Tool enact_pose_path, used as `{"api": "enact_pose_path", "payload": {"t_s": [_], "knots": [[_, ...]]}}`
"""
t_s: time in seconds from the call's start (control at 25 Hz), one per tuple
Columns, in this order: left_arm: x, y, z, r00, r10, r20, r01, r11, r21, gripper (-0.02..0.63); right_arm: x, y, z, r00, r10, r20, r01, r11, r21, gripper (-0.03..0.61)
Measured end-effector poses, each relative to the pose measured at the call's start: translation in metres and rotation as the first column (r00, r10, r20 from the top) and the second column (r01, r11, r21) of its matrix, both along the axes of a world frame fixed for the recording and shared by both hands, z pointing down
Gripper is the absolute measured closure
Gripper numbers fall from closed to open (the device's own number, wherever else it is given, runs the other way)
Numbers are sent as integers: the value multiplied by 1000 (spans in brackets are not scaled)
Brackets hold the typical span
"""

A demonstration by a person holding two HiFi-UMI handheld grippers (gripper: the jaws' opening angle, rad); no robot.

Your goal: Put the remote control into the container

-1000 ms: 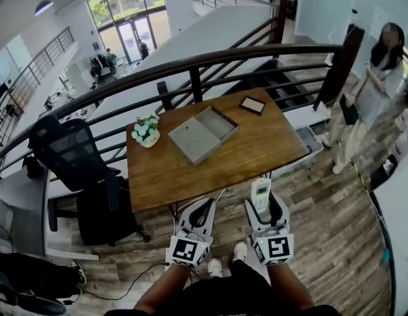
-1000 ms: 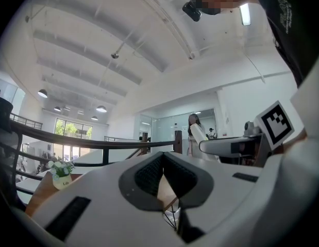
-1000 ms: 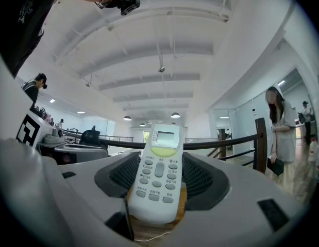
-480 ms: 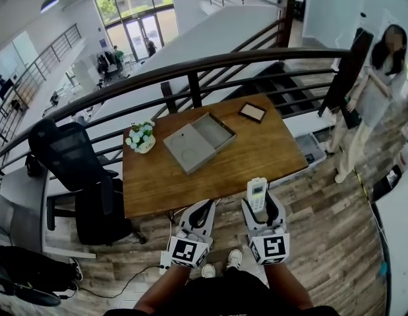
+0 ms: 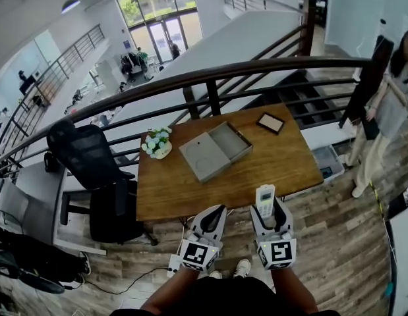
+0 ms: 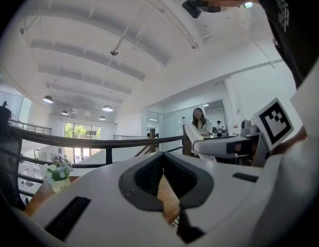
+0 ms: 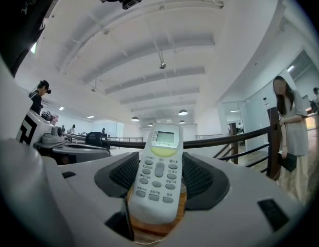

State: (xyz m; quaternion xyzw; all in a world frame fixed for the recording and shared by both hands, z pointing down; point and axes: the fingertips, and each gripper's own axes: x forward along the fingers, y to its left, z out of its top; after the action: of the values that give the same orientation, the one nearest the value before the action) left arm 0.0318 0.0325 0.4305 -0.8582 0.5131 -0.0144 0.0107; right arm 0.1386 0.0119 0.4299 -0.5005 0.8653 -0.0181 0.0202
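The right gripper (image 5: 267, 209), at the lower centre of the head view, is clamping the remote (image 5: 264, 199) between its jaws, with the screen end sticking out past the tips. The left gripper (image 5: 214, 214) beside it is keeping its jaws together on nothing. Both are hovering by the table's (image 5: 283, 166) near edge. The container (image 5: 215, 151) is lying open mid-table, higher in the frame, well apart from the remote.

The right tool (image 7: 157, 185) grips a white remote control (image 7: 162, 156) between its jaws, buttons up and screen end pointing away. Beyond it runs a dark railing (image 7: 226, 138), with a person (image 7: 291, 130) standing at right.
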Motion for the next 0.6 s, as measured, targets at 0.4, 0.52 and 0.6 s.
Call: {"api": "enact_pose_path", "payload": {"t_s": [0.4,0.52,0.6], "knots": [[-11,-24,1,997,-73,10,73,997,9,607,-14,-33,-4,997,-81,-10,81,997,20,305],[-18,-38,8,995,-100,-10,100,995,-9,607,-15,-49,2,996,-87,-34,88,996,31,305],[-23,-48,8,994,-113,-15,113,994,-4,607,-17,-62,4,996,-86,-29,87,996,31,305]]}}
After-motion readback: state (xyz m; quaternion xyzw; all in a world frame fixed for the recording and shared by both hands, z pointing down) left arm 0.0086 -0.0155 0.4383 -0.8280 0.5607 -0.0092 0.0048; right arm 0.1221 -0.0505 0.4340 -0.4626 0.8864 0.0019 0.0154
